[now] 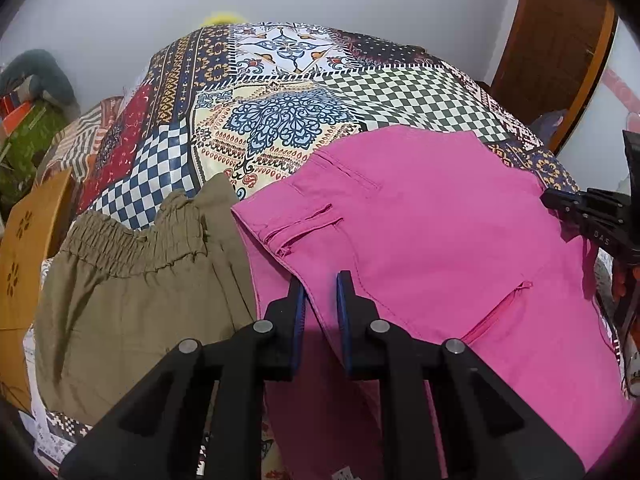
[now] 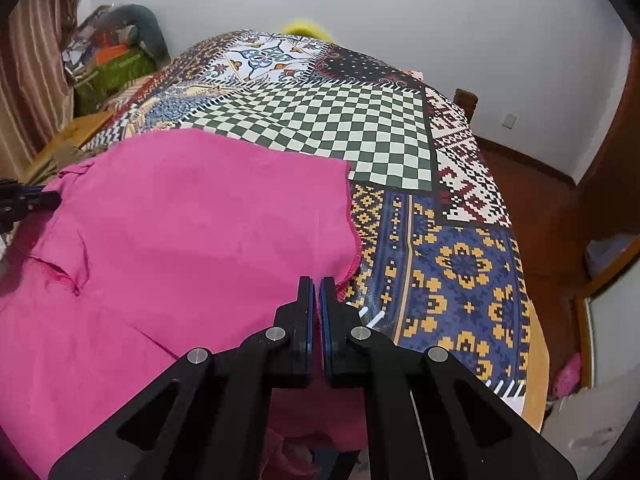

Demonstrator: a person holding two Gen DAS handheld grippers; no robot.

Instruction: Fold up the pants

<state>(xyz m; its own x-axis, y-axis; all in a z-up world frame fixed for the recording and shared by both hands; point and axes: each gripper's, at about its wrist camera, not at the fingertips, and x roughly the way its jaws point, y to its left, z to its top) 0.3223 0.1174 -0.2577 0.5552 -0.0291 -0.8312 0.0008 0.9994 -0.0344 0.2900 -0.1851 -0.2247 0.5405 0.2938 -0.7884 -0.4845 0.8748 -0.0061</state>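
At the far left, a pair of olive pants (image 1: 132,292) with a gathered elastic waist lies beside the work, probably parked there so it stays clear of the fold. Just to its right, the pink pants (image 1: 420,248) spread across the near part of the patchwork-covered surface (image 1: 280,120), waistband and pockets toward the left, legs running off to the right.

The left tongs (image 1: 320,280) are clenched on the waistband edge of the pink pants; a small gap remains between the blue pads because the thick seam fills it. Holding here looks meant to control the heavier, stiffer end of the garment.

Further right, the right tongs (image 2: 317,284) are squeezed fully together on the thin hem edge of the pink pants, right where the cloth meets the patterned cover. With both ends pinched along the near side, the fabric hangs between two anchors, which suggests the person intends to lift that edge and carry it over the far half. The cloth between the grips looks fairly flat, so the fold should land cleanly.
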